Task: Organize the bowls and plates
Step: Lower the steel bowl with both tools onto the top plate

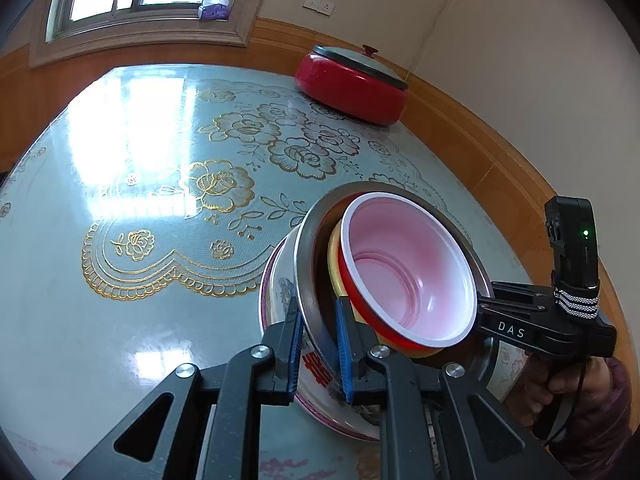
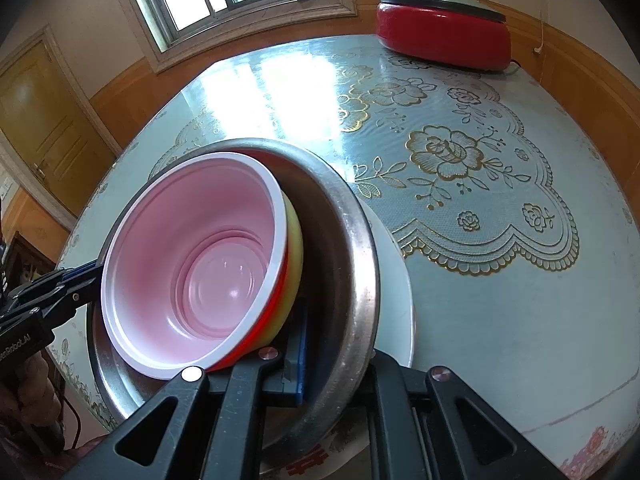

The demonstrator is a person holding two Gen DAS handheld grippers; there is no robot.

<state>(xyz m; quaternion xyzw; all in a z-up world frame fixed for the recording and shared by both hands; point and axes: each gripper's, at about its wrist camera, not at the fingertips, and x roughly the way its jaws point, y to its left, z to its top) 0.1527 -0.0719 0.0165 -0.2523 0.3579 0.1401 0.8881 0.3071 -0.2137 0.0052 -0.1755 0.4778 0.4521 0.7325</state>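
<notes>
The left claw (image 1: 318, 354) was clamped on the rim of the metal bowl (image 1: 306, 276), one blue-padded finger outside the wall and the other inside it. The right claw (image 2: 336, 354) gripped the same metal bowl (image 2: 360, 280) at the opposite side of the rim, its inner blue pad pressed to the inside wall and its outer finger hidden behind the rim. Inside the metal bowl, just beyond both claws, sat a yellow bowl (image 2: 295, 240), and nested in that a red bowl (image 1: 404, 268) with a pink inside and white lip. Under the metal bowl lay a white patterned plate (image 1: 280, 288), its edge showing past the claws. Everything rested on the desk (image 1: 120, 184), which wore a pale blue cloth with gold flowers. Far ahead of the claws, at the desk's back edge, stood a red lidded pot (image 2: 444, 28), well apart from the stack.
</notes>
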